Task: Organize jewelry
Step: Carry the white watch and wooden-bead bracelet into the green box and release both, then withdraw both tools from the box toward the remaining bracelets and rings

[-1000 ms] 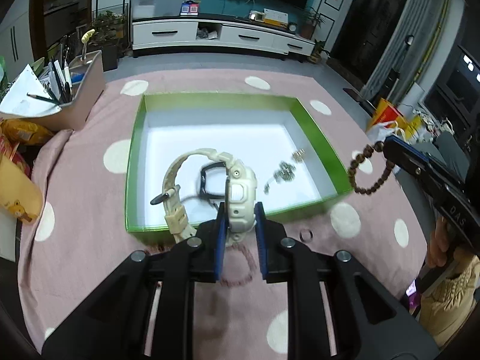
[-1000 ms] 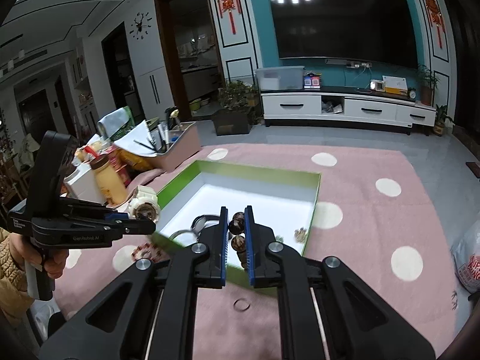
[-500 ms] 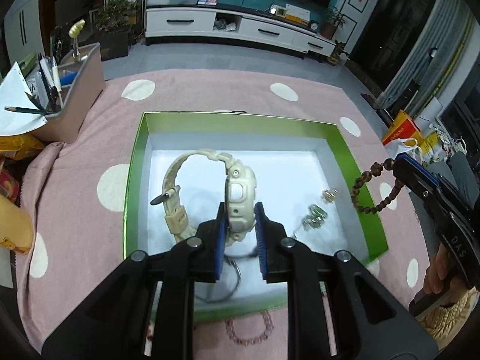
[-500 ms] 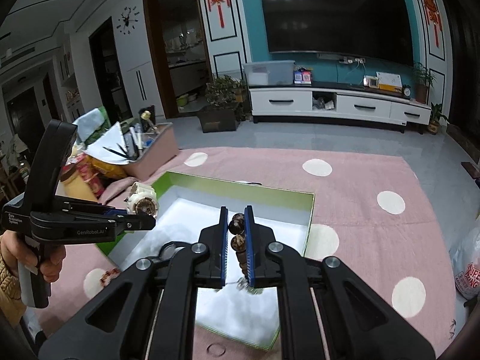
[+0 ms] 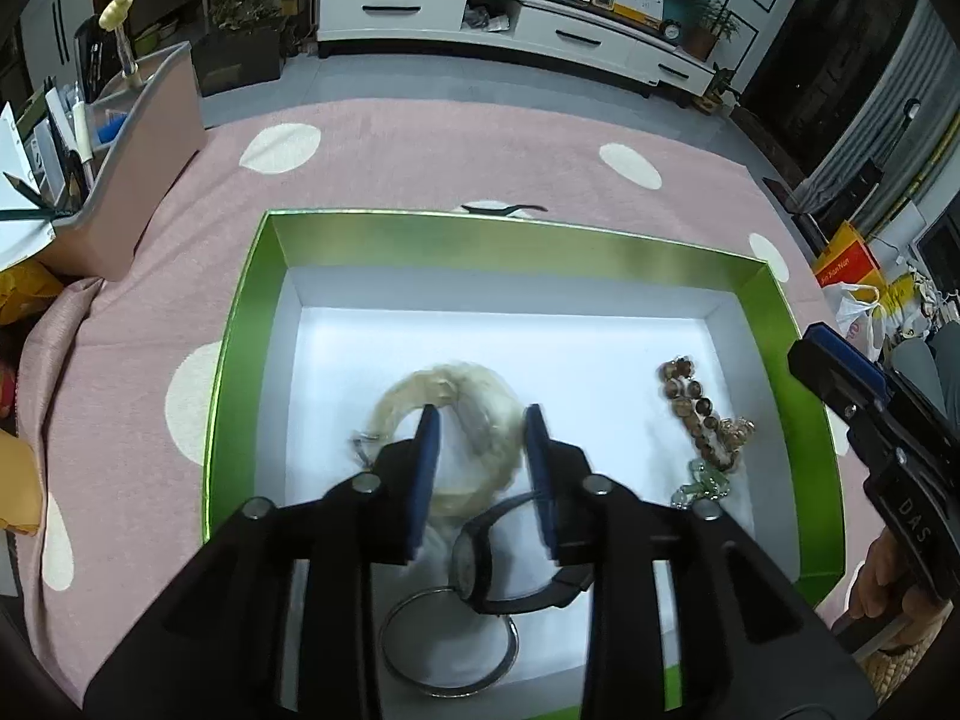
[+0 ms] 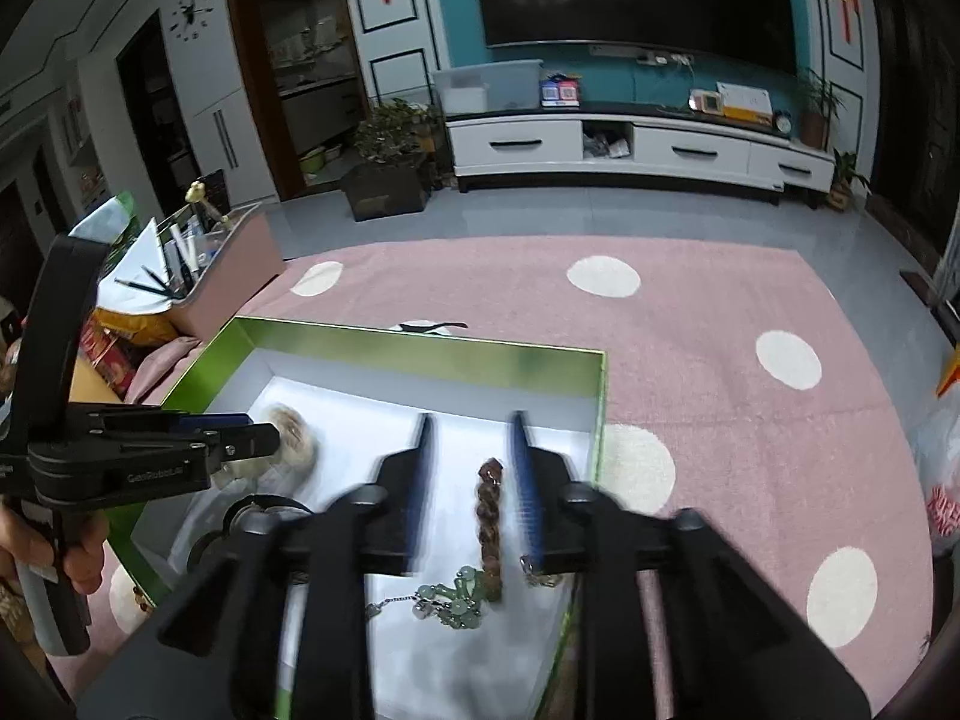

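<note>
Both claws are over the shallow green cardboard box with the white floor [image 5: 240,324], which sits on a pink cloth with big white dots [image 5: 456,150].

The left gripper [image 5: 483,468] is opening right now, and its blue pads [image 5: 427,468] no longer press on anything. The chunky cream plastic wristwatch [image 5: 474,402] is between and just past the fingers, blurred, down at the box floor by the look of it. I can't tell if it's fully settled. Right under that gripper there's a black wristwatch [image 5: 480,564] and a thin silver bangle [image 5: 447,648], both in the near part of the box.

The right gripper [image 6: 471,480] is opening too. The brown wooden bead bracelet [image 6: 489,516] lies stretched out in a line on the white floor between its fingers, and neither pad seems to touch it. At the near end of the beads there's a pale green jade-like beaded chain [image 6: 459,597], with a small gold-ish piece [image 6: 540,576] beside it that's too small to make out. In the left wrist view the same beads sit toward the right-hand wall of the box.

A pink storage bin stuffed with pens and papers [image 5: 144,156] stands on the cloth off to the left of the box. A hand [image 6: 54,546] holds the left tool's handle.
</note>
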The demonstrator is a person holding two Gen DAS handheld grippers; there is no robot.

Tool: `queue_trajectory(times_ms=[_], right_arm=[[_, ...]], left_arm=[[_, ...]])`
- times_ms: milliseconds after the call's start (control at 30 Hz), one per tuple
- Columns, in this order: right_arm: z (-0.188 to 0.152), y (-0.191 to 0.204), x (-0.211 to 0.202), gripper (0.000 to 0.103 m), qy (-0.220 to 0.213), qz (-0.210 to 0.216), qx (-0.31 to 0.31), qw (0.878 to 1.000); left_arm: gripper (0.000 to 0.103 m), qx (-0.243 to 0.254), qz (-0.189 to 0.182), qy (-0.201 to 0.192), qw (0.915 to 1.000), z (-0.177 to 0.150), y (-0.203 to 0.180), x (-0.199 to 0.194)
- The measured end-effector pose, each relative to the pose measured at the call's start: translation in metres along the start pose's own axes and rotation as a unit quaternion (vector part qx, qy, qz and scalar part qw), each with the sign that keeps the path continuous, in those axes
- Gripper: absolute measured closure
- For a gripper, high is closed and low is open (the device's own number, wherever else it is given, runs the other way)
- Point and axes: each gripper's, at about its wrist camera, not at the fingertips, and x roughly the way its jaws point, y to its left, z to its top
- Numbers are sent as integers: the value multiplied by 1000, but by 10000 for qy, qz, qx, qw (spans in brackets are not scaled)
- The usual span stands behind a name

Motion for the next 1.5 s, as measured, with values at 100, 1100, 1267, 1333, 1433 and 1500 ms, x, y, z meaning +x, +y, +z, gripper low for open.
queue_trajectory(times_ms=[100, 1100, 1267, 1333, 1433, 1500], right_arm=[[-3, -4, -8, 58, -78, -33, 54, 9999], [-103, 6, -121, 53, -35, 153, 189, 9997], [-115, 10, -128, 52, 30, 185, 229, 9996], [-119, 12, -131, 48, 37, 191, 244, 9995], [-121, 13, -135, 46, 47, 196, 264, 9994], [-124, 15, -137, 39, 70, 189, 272, 9994]], left_arm=[[59, 73, 2, -167, 9998, -2, 0, -13], [30, 71, 364, -523, 9979, -130, 2, -122], [25, 66, 436, -491, 9978, -144, -1, -130], [23, 77, 448, -506, 9977, -148, -3, -133], [19, 80, 458, -503, 9977, -154, -6, -137], [17, 81, 464, -504, 9976, -159, -7, -138]])
